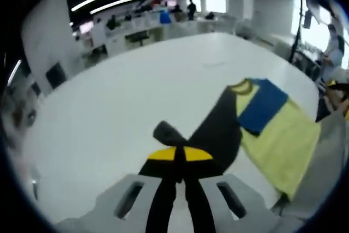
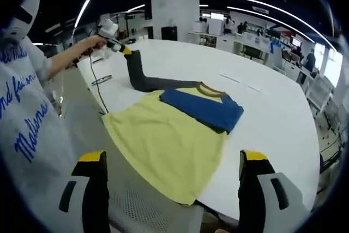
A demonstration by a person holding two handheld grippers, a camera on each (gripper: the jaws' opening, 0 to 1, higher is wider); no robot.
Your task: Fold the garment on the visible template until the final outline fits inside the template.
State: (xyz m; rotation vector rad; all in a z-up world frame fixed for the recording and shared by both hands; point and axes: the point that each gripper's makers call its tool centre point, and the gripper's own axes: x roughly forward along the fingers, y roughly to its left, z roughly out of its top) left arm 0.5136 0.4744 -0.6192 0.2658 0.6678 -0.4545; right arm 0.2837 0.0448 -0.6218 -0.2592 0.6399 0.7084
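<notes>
The shirt's point(image 2: 169, 140) hem drooped past the bench point(image 2: 262, 113) edge, and the left tongs point(image 1: 180, 159) hid the sleeve cuff point(image 1: 166, 135) tip.

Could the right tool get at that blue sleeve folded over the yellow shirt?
Probably yes. The right tool is open, and the blue sleeve lies on top of the yellow shirt with nothing over it. The left tool is shut on the dark sleeve, off to the side.

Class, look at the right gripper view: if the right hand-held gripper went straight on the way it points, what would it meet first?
Probably the yellow body of the garment, lying between and ahead of its open jaws; depth is uncertain.
</notes>
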